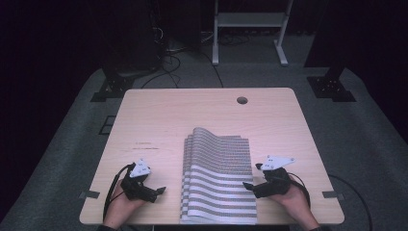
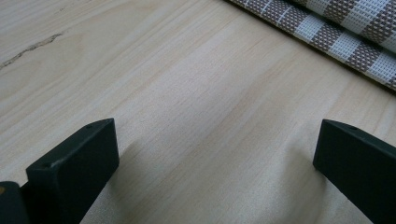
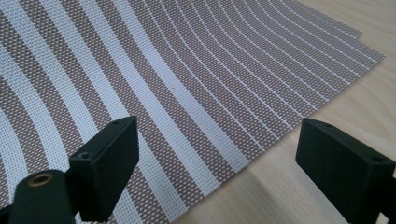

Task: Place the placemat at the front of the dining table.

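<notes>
A stack of brown-and-white striped woven mats [image 1: 219,175] lies on the wooden table [image 1: 159,120], near the front middle; its far end curls upward. My left gripper [image 1: 159,191] rests open on bare wood left of the stack, the mats' edge [image 2: 336,32] beyond its jaws. My right gripper [image 1: 253,176] stands open at the stack's right edge. In the right gripper view its jaws straddle the edge of the top mat [image 3: 154,79], one over the weave, the other over wood. Nothing is held in either gripper.
A round cable hole [image 1: 242,100] sits near the table's far edge. A white metal frame [image 1: 248,29] and black stands with cables occupy the dark carpeted floor behind. A faint dark scratch [image 2: 28,49] marks the wood left of the mats.
</notes>
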